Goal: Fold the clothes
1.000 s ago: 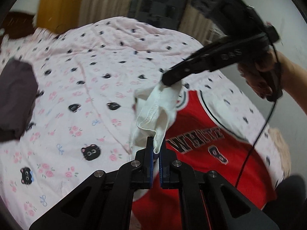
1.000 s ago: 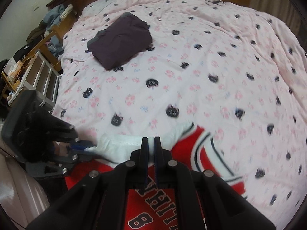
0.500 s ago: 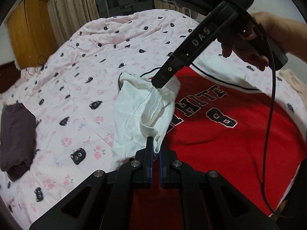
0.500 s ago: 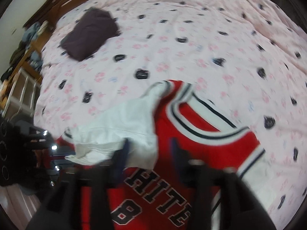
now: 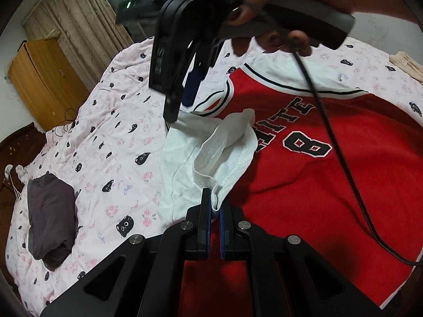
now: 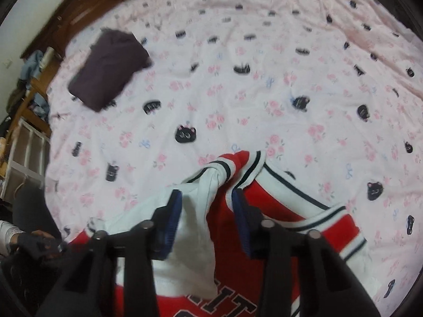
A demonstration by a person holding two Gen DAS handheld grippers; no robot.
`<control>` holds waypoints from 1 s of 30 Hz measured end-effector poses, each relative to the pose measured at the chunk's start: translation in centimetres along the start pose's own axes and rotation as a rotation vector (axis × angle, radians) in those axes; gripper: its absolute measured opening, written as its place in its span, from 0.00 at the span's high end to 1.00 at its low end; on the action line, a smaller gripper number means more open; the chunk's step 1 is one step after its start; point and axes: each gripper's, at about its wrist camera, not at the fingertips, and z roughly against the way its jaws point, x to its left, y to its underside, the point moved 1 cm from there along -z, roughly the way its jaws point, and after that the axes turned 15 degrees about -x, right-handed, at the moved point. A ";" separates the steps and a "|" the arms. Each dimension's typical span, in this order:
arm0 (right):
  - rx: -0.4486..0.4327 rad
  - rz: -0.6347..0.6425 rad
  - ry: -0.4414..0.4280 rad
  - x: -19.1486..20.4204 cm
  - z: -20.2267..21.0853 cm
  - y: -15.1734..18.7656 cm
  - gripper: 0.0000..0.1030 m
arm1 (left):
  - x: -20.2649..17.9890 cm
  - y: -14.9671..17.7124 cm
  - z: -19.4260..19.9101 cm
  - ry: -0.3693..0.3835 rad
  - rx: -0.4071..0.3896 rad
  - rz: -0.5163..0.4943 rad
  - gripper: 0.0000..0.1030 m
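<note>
A red basketball jersey (image 5: 330, 185) with a black number 8 lies spread on the pink bed cover; its shoulder strap (image 6: 238, 166) bunches in the right wrist view. A white sleeve (image 5: 201, 155) of the garment is folded over its left side. My left gripper (image 5: 214, 203) is shut on the white sleeve's hem. My right gripper (image 6: 207, 198) stands open above the white sleeve (image 6: 190, 227) and the strap, nothing held. In the left wrist view the right gripper (image 5: 179, 100) hangs above the sleeve, held by a hand (image 5: 267, 13).
A folded dark purple garment (image 5: 50, 219) (image 6: 108, 66) lies on the pink cat-print bed cover (image 6: 264, 79). A wooden wardrobe (image 5: 45, 79) and curtains stand beyond the bed. Shelves and clutter (image 6: 23, 121) line the bed's left side. A black cable (image 5: 338, 145) trails across the jersey.
The right gripper has let go of the white sleeve, opened and lifted. The sleeve now lies folded over the jersey's side. The left gripper still holds the hem.
</note>
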 end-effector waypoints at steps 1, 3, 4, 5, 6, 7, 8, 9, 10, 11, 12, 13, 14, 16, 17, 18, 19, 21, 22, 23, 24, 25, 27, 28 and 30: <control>0.015 -0.006 -0.003 0.0 -0.5 0.0 0.68 | 0.0 0.1 -0.1 -0.004 0.003 -0.004 0.96; 0.036 -0.022 -0.014 -0.1 -1.4 -0.1 0.75 | 0.2 0.3 -0.3 -0.012 0.012 -0.005 0.96; 0.037 -0.037 -0.025 -0.1 -1.5 -0.2 0.76 | 0.3 0.3 -0.4 -0.015 0.017 -0.002 0.96; 0.038 -0.052 -0.036 -0.2 -1.7 -0.3 0.76 | 0.4 0.4 -0.4 -0.019 0.022 0.001 0.96; 0.034 -0.070 -0.048 -0.3 -1.7 -0.4 0.76 | 0.6 0.5 -0.4 -0.023 0.025 0.005 0.96; 0.028 -0.089 -0.060 -0.4 -1.7 -0.6 0.76 | 0.7 0.5 -0.5 -0.026 0.029 0.009 0.96; 0.025 -0.104 -0.073 -0.5 -1.6 -0.8 0.76 | 0.8 0.6 -0.5 -0.030 0.032 0.013 0.96; 0.025 -0.122 -0.085 -0.7 -1.7 -1.0 0.80 | 1.0 0.6 -0.5 -0.033 0.035 0.018 0.96; 0.025 -0.141 -0.097 -0.8 -1.7 -1.2 0.84 | 1.1 0.7 -0.6 -0.037 0.039 0.022 0.96; 0.025 -0.159 -0.110 -0.9 -1.8 -1.4 0.90 | 1.3 0.7 -0.6 -0.041 0.042 0.026 0.96; 0.028 -0.178 -0.118 -1.1 -2.0 -1.7 0.91 | 1.4 0.8 -0.6 -0.044 0.046 0.031 0.96; 0.030 -0.187 -0.112 -1.2 -2.3 -1.8 0.92 | 1.5 0.8 -0.7 -0.048 0.049 0.034 0.96; 0.032 -0.196 -0.106 -1.4 -2.5 -1.9 0.93 | 1.5 0.9 -0.8 -0.050 0.052 0.031 0.96; 0.035 -0.214 -0.093 -1.6 -3.1 -2.2 0.94 | 1.4 1.1 -0.9 -0.056 0.058 0.024 0.96; 0.037 -0.223 -0.087 -1.7 -3.3 -2.3 0.94 | 1.4 1.1 -0.9 -0.059 0.062 0.020 0.96; 0.022 -0.245 -0.104 -1.8 -3.4 -2.5 0.94 | 1.4 1.2 -1.0 -0.063 0.065 0.018 0.96; 0.006 -0.268 -0.122 -1.9 -3.4 -2.7 0.94 | 1.5 1.2 -1.0 -0.069 0.069 0.018 0.96; -0.016 -0.316 -0.147 -2.3 -3.7 -3.1 0.95 | 1.7 1.3 -1.1 -0.080 0.076 0.021 0.96; -0.028 -0.341 -0.159 -2.5 -3.8 -3.4 0.95 | 1.8 1.3 -1.1 -0.082 0.080 0.025 0.96; -0.029 -0.355 -0.151 -2.7 -4.1 -3.4 0.95 | 1.8 1.4 -1.2 -0.083 0.084 0.028 0.96; -0.030 -0.370 -0.142 -3.0 -4.5 -3.5 0.95 | 1.8 1.5 -1.3 -0.085 0.088 0.029 0.96; -0.031 -0.384 -0.133 -3.2 -4.9 -3.6 0.95 | 1.8 1.6 -1.4 -0.083 0.092 0.029 0.96; -0.032 -0.413 -0.115 -3.7 -5.7 -3.7 0.95 | 1.5 1.7 -1.6 -0.074 0.099 0.026 0.96; -0.033 -0.427 -0.106 -3.9 -6.0 -3.8 0.95 | 1.3 1.8 -1.6 -0.071 0.101 0.018 0.96; -0.029 -0.428 -0.034 -4.6 -6.6 -3.7 0.95 | 1.0 1.8 -1.6 -0.069 0.103 0.001 0.96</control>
